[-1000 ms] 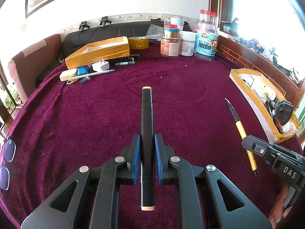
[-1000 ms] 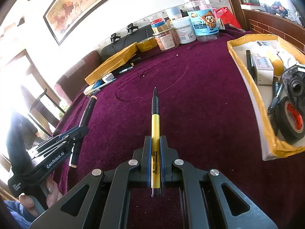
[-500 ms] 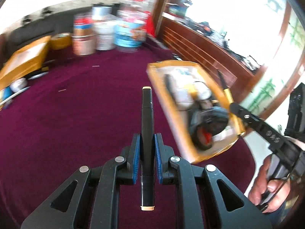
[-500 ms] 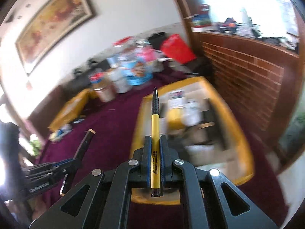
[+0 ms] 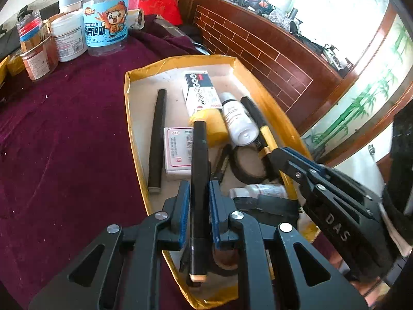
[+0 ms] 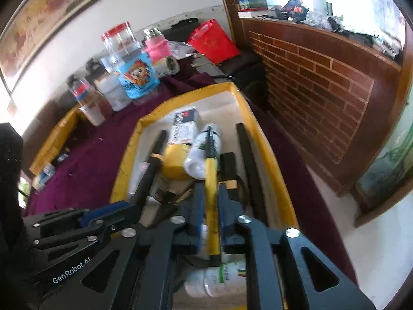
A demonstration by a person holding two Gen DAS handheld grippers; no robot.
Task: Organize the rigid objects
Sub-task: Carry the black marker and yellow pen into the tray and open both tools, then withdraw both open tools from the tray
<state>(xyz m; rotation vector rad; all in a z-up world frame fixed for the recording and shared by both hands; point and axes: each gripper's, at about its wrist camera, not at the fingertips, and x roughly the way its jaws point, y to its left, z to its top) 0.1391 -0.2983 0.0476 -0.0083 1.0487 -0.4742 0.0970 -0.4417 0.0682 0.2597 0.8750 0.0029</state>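
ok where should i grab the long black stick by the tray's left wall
Probably its far half, from above, jaws across its narrow width: the long black stick lies flat, and the white box crowds its near half inside the yellow tray.

Tablecloth (image 5: 64,142): deep maroon, plain w/ pale specks; tray (image 5: 127,108): yellow-orange taped rim, off-white floor. Left gripper (image 5: 198,204) and right gripper (image 6: 209,208): black bodies, blue pads, silver screws; marker (image 5: 199,180): black w/ tan end cap; pen (image 6: 210,180): yellow barrel, black tip section. In tray: white bottle (image 5: 236,118), yellow block (image 5: 210,126), white box (image 5: 176,152) w/ pink-red print; behind, jar (image 5: 107,29) w/ light-blue cartoon label, red bag (image 5: 161,2), red-brown brick-pattern wall (image 5: 258,49).
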